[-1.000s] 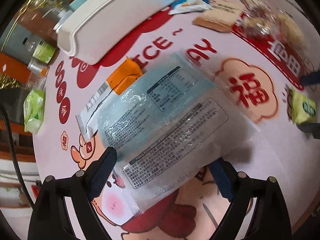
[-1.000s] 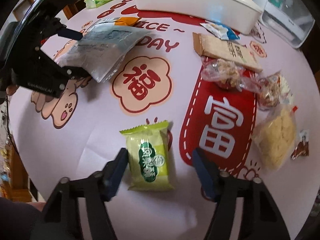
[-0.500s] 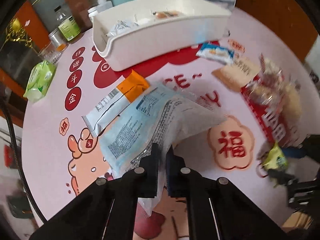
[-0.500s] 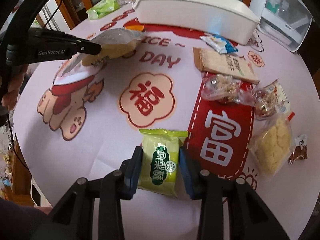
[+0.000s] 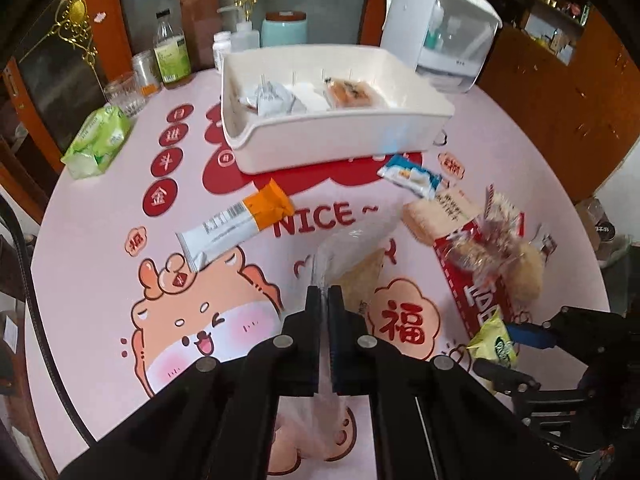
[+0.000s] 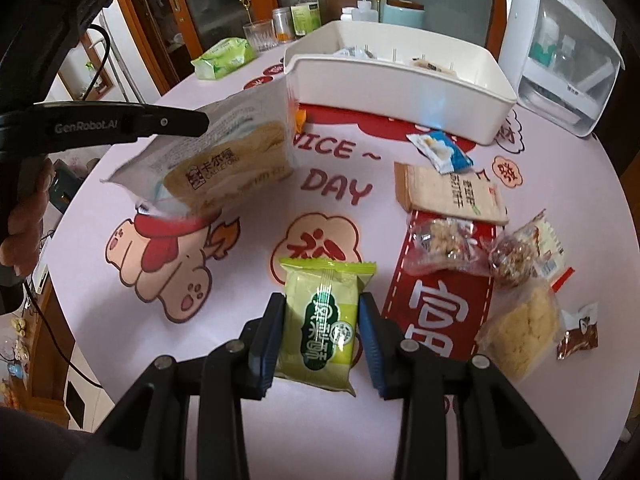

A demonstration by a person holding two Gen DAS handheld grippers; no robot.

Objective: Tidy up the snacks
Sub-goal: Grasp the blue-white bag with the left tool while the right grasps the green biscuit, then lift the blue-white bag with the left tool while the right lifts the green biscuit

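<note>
Two wrapped snacks already lie in the white plastic bin (image 5: 336,136). The left gripper (image 5: 324,294) is clenched on a clear cracker bag (image 6: 224,160), lifted off the bench (image 6: 248,392); the right gripper (image 6: 322,322) grasps a green packet (image 6: 320,320). Several snacks remain scattered.

Both tools are matte black plastic. The left claw (image 5: 324,294) has flat, angular black linkage arms joined by round silver pivot screws, and its side bears white "GenRobot.AI" lettering. The right claw (image 6: 322,322) has the same black linkage and silver screws, with ribbed blue pads (image 6: 370,340) lining its fingers. A thin black cable (image 6: 100,52) loops behind the left tool.
</note>
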